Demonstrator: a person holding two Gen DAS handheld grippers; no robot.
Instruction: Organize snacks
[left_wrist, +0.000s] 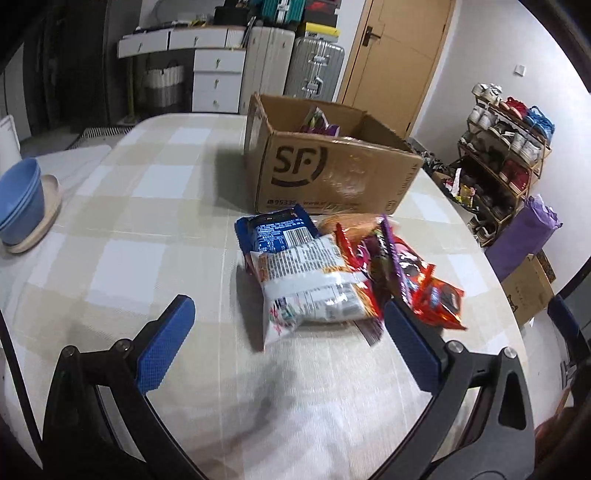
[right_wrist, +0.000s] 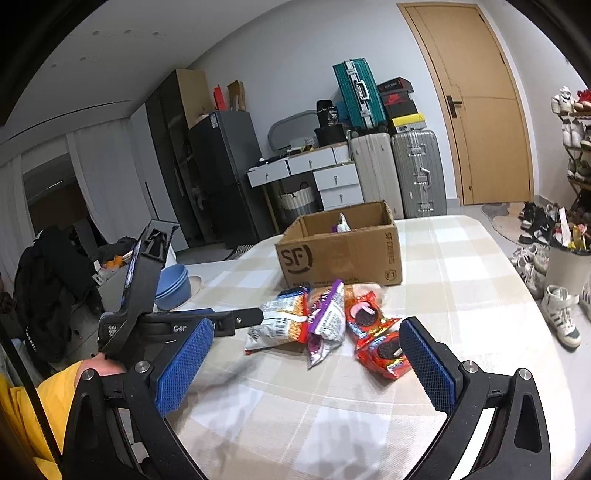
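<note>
A: From the left wrist view, what is there?

B: The left gripper (left_wrist: 288, 325) is spread wide over the counter (left_wrist: 166, 229) and has hold of nothing. Between its blue pads, a little ahead, lies the pile of snacks (left_wrist: 332, 269). A white packet (left_wrist: 314, 288) is on top, nearest the camera, a blue packet (left_wrist: 277, 232) is behind it, and red cookie packs (left_wrist: 436, 295) sit on the right side.

A: And the box?

B: The cardboard box (left_wrist: 332, 173) stands open just beyond the pile. Something purple lies inside it, probably another snack, though the wall hides most of it. Blue bowls (left_wrist: 20, 199) on a plate are at the far left edge.

A: Now the right wrist view.

B: The right gripper (right_wrist: 306, 354) is also wide open and empty, low over the counter (right_wrist: 461, 280). The snacks (right_wrist: 325, 321) lie just ahead of its pads, the red cookie packs (right_wrist: 380, 347) close to the right pad. The left gripper (right_wrist: 236, 321) comes in from the left, its tip at the white packet (right_wrist: 280, 317). The cardboard box (right_wrist: 340, 251) sits behind the pile, near it.
</note>
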